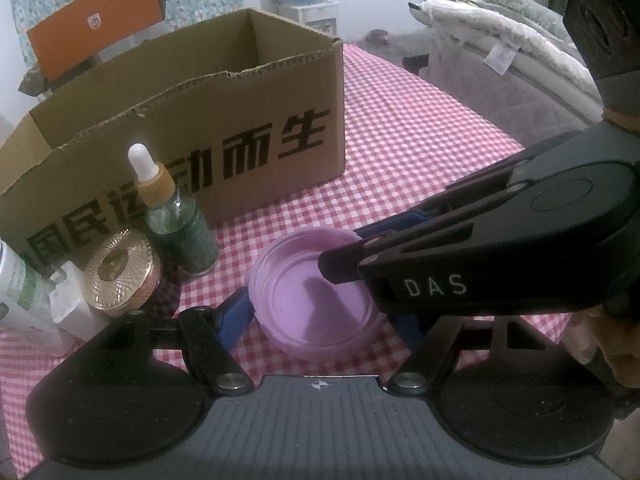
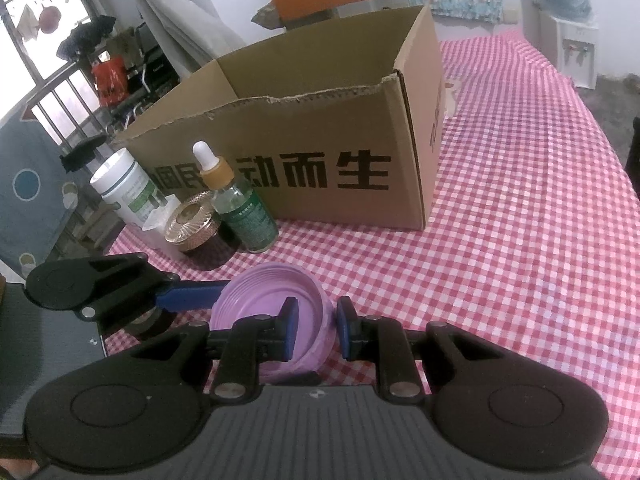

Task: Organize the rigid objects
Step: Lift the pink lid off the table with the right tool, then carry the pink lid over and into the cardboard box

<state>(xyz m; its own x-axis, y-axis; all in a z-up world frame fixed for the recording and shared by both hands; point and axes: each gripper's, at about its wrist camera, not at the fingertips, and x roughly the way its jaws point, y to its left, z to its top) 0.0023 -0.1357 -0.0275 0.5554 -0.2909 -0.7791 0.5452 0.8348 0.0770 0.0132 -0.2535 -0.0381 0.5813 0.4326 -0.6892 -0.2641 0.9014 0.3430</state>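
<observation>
**Purple lid pinched at its rim, box waiting behind**

I have the purple lid [image 2: 276,312] low in the middle of the right wrist view, lying on the checked tablecloth [image 2: 520,200] with its hollow side up. My right gripper [image 2: 314,330] is nipped on the near wall of the rim: one blue pad sits inside the hollow, the other outside, and the thin wall is squeezed between them. My left gripper [image 1: 320,312] stands spread around the same lid [image 1: 316,304] at the bottom centre of the left wrist view; one blue finger [image 1: 234,316] touches or nearly touches the lid's left edge, and the other is mostly hidden under my right gripper, so I cannot tell whether it presses.

I judge the lid to be light, stiff plastic, smooth and a little slippery, not fragile. The rim wall is the sensible hold; a pinch there should carry it, though it may swing on so narrow a grip.

It is round and flat, so it has no long axis to speak of. Its opening faces up, tipped slightly.

The open cardboard box [image 2: 320,152] fills the upper middle of the frame, well behind the lid. The dropper bottle [image 2: 244,208], gold cap [image 2: 192,220] and white bottle [image 2: 128,188] stand at centre left, before the box.
</observation>
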